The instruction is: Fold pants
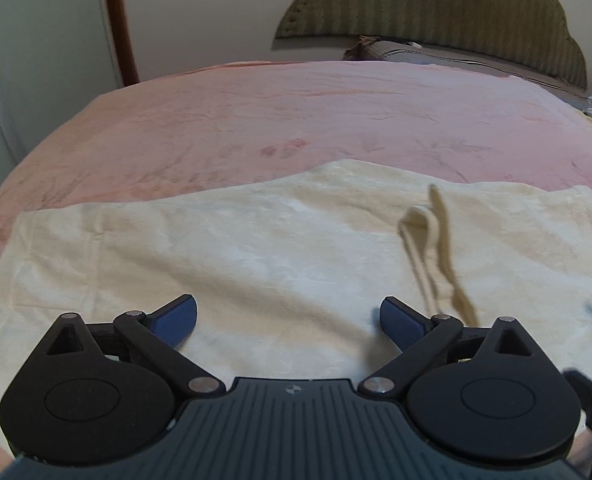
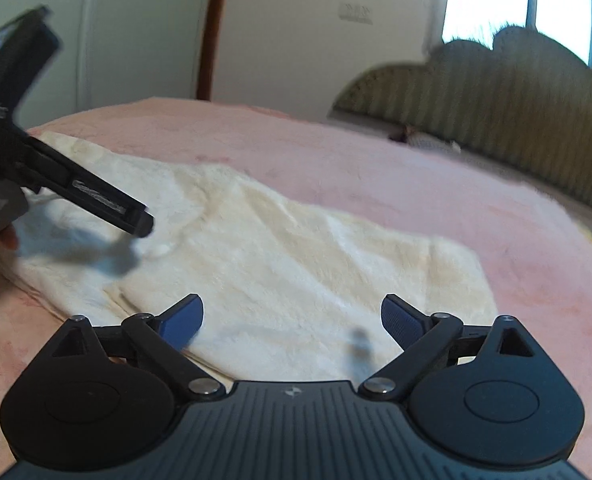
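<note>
Both tools, left tool (image 1: pixel 288 318) and right tool (image 2: pixel 292 318), tilt downward, released, over cream pants (image 1: pixel 256 248).

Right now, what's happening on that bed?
A person with a handheld gripper in each hand is folding cream pants laid on a pink bedspread. The left gripper and right gripper both hover over the fabric with jaws wide open and nothing between them. The drawstring lies loose on top. The pants look partly folded, not held by either gripper.
</note>
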Available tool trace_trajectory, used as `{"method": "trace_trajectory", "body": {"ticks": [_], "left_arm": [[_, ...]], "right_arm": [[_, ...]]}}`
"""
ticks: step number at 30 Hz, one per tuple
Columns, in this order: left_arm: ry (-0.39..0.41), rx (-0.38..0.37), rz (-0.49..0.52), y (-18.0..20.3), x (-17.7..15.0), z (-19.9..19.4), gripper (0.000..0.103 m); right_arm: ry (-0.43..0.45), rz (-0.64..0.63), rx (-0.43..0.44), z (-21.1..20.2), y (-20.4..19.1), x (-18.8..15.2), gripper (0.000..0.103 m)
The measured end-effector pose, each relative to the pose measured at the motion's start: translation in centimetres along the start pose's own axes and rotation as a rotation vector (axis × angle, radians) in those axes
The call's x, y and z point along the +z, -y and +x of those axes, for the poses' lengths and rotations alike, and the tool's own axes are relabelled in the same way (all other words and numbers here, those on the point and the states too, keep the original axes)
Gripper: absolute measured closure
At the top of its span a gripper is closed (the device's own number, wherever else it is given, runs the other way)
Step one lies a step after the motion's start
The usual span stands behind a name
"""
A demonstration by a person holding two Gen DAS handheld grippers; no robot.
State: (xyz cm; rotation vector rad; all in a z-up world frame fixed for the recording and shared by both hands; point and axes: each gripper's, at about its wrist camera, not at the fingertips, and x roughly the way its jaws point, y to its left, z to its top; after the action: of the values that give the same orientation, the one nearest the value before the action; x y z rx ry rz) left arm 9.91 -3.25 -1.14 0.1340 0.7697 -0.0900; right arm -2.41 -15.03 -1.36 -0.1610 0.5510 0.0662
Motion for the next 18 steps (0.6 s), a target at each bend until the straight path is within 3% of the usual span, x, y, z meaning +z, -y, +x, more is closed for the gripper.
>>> {"method": "trace_trajectory", "body": {"ticks": [4,9,13,15,18], "left_arm": [[0.013,0.042,-0.106,-3.9,-0.2,-1.1,0.003],[0.067,0.169,-0.280,-11.4,-1.5,-4.6,0.003],[0.046,0.242,-0.359,-16.7,-2.7,-7.0,0.003],[-0.002,0.232,-0.390,-18.8,-3.4,-8.0,0.003],[-0.061,0.107,-0.470,-21.0,-4.8,-9.1,0.003]], "right_arm": [[0.078,-0.178,0.047,-1.2,-4.1,1.2,0.006],[0.138,-0.363,0.172,-1.0,-10.3,2.6,0.006],[0.149,-0.467,0.265,0.1,-14.6,3.4,0.006],[0.150,-0.527,0.296,0.5,-16.5,3.4,0.006],[0.145,-0.593,0.331,1.2,-18.9,3.0,0.006]]}}
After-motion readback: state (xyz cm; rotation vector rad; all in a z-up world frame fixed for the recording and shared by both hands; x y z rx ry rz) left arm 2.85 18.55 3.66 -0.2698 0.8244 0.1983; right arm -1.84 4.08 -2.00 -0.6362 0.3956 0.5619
